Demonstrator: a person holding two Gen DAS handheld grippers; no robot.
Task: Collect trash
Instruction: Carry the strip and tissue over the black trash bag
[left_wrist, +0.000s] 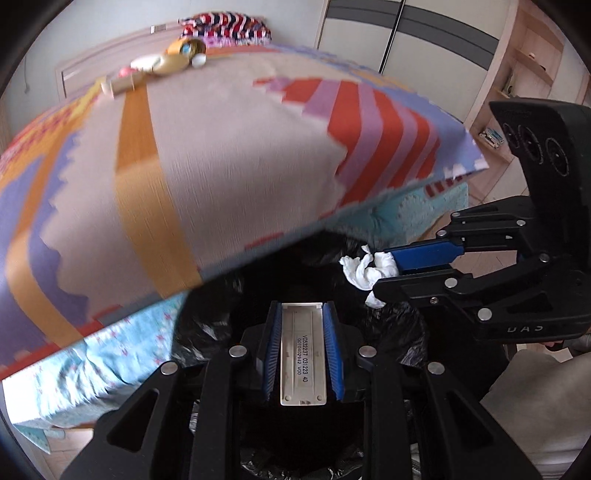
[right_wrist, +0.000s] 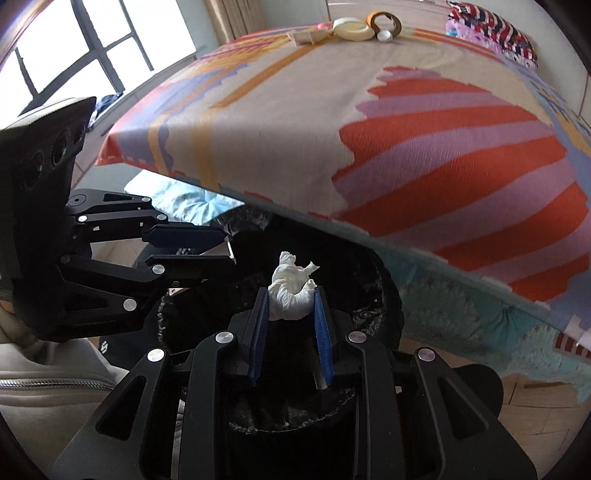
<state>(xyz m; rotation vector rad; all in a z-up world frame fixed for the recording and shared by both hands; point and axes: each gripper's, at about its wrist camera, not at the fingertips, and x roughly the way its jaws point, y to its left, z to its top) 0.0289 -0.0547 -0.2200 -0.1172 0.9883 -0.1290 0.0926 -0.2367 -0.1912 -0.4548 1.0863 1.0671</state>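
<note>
Holding two pieces of trash over a black-lined bin (right_wrist: 384, 295) beside the bed (left_wrist: 229, 177), so the step in hand looks like the drop-off. Working left to right:

Gripping a flat white plastic strip (left_wrist: 303, 354) in the left gripper (left_wrist: 303, 314), pads clenched on its long edges, printed side up, one end poking out toward twelve o'clock. Hanging above the dark mouth of the bin, liner showing at six o'clock in the left wrist view. Seen from the right wrist view, same gripper entering at nine o'clock, strip end just visible at its tip.

Pinching a crumpled white tissue (right_wrist: 291, 295) in the right gripper (right_wrist: 290, 299), blue pads squeezing the wad from both sides, loose folds sticking out toward twelve o'clock. Sitting over the bin opening, rim curving round from three to five o'clock. In the left wrist view, appearing at three o'clock, tissue bulging past the fingertips.

Leaving more clutter on the bedspread far off at twelve o'clock: tape rolls (right_wrist: 384, 20), a small white cap (right_wrist: 384, 36) and a small box (right_wrist: 306, 36), apparently still uncollected.

Calling next, by my reading, for opening both sets of jaws while still over the bin mouth, then checking that the tissue is not clinging to the ribbed pads and that the strip is not catching on the liner edge.
</note>
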